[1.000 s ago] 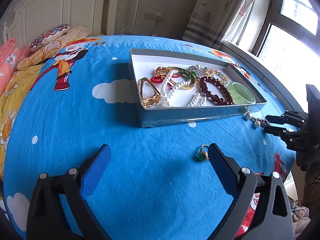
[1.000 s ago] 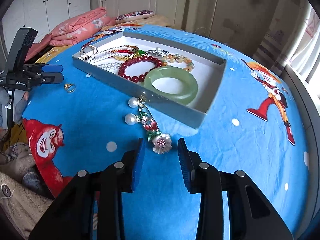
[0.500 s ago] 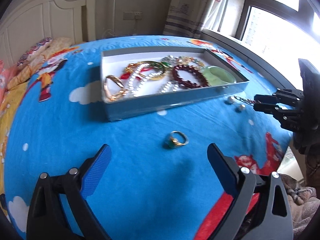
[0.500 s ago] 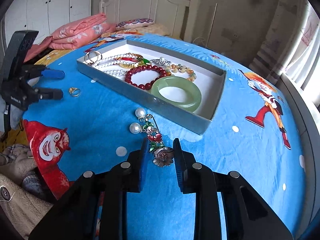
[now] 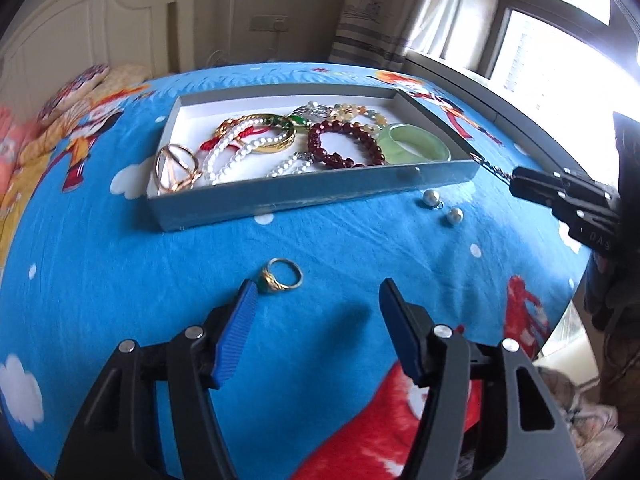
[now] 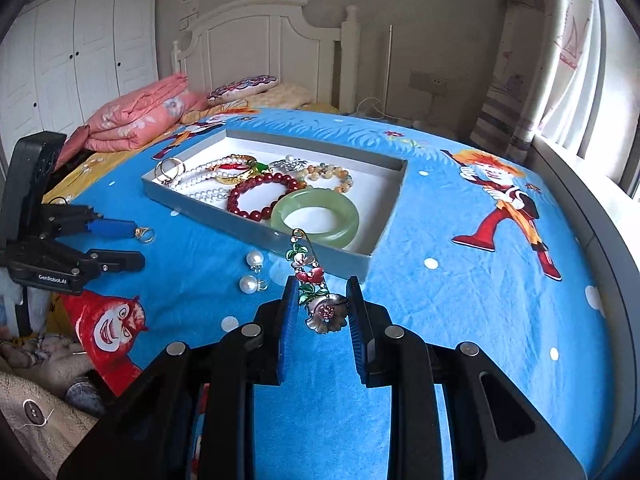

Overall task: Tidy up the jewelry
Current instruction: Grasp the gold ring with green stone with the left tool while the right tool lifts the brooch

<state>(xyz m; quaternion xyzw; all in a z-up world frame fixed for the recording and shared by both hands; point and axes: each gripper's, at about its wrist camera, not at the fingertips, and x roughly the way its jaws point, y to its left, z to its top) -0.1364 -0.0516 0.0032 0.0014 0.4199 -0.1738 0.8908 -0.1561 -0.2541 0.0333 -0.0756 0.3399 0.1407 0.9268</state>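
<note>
Jewelry lies on a bed (image 6: 460, 312) with a blue cartoon sheet, in a bedroom with a white headboard (image 6: 256, 36) and curtained window (image 5: 568, 28). From the left: one gold ring (image 5: 280, 279) by the left gripper (image 5: 316, 332), whose jaws are wide apart and empty; two loose pearls (image 6: 251, 271); one grey tray (image 6: 256, 228) holding bracelets; one flower brooch (image 6: 320, 300) pinched between the right gripper (image 6: 323, 312) fingers. Open sheet extends right of the tray.
</note>
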